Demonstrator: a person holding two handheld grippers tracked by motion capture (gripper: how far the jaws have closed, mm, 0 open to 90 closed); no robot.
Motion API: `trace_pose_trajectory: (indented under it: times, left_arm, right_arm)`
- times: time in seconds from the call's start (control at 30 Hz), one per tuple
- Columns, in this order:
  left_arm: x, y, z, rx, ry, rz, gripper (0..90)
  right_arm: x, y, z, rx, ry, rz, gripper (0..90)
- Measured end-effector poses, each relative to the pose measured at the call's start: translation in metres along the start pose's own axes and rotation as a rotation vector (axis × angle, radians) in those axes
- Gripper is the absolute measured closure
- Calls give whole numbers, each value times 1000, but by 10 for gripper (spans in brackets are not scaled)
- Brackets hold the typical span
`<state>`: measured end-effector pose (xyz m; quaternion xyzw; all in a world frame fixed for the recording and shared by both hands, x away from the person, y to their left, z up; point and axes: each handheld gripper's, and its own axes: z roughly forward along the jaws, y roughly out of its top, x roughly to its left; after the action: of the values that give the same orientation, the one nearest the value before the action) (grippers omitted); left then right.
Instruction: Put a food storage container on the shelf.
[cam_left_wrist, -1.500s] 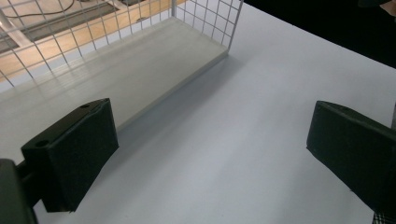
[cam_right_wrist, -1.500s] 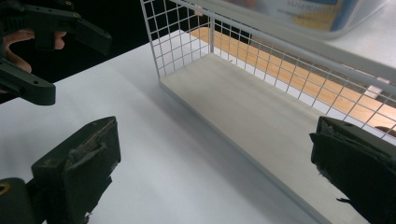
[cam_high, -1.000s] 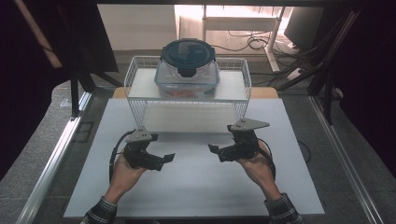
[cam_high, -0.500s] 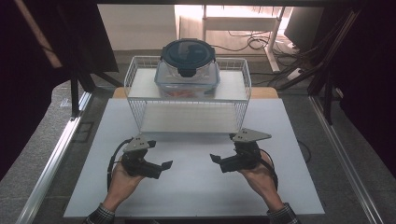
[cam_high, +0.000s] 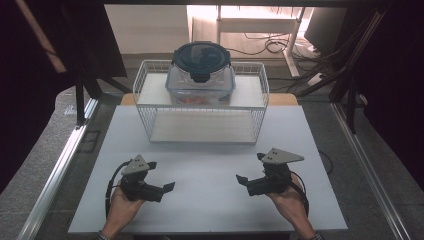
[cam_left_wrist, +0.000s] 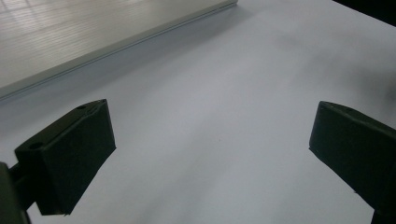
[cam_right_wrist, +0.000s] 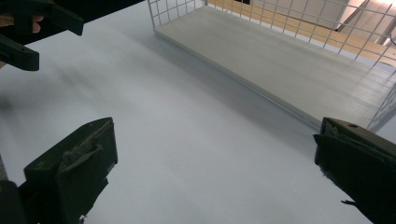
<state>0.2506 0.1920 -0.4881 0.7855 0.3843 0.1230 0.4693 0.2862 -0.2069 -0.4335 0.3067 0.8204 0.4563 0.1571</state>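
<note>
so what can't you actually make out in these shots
- Contents of the lidded container on the wire rack: high view, something orange shows through the clear wall, too small and blurred by the rack wires to name.
- The rack's upper shelf and the container: right gripper view, cut off by the top edge.
- The person's forearms: high view, cut off by the bottom edge.
- Left gripper and right gripper: jaws wide apart, nothing between them.

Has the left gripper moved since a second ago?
Yes. In the high view the left gripper has drawn back toward the person, farther from the wire rack, which has stayed put on the white table.
</note>
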Motion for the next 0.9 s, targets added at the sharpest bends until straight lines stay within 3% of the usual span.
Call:
trace_pose_trajectory:
  times: [0.27, 0.63, 0.9]
  left_arm:
    - [-3, -14, -12, 4, 30, 3, 0]
    - [3, -38, -24, 20, 71, -27, 0]
    - [3, -50, -30, 23, 97, -18, 0]
  right_arm:
    - [-4, -17, -8, 19, -33, 9, 0]
    - [-4, -40, -20, 26, -68, 20, 0]
    - [-7, -57, -30, 25, -104, 34, 0]
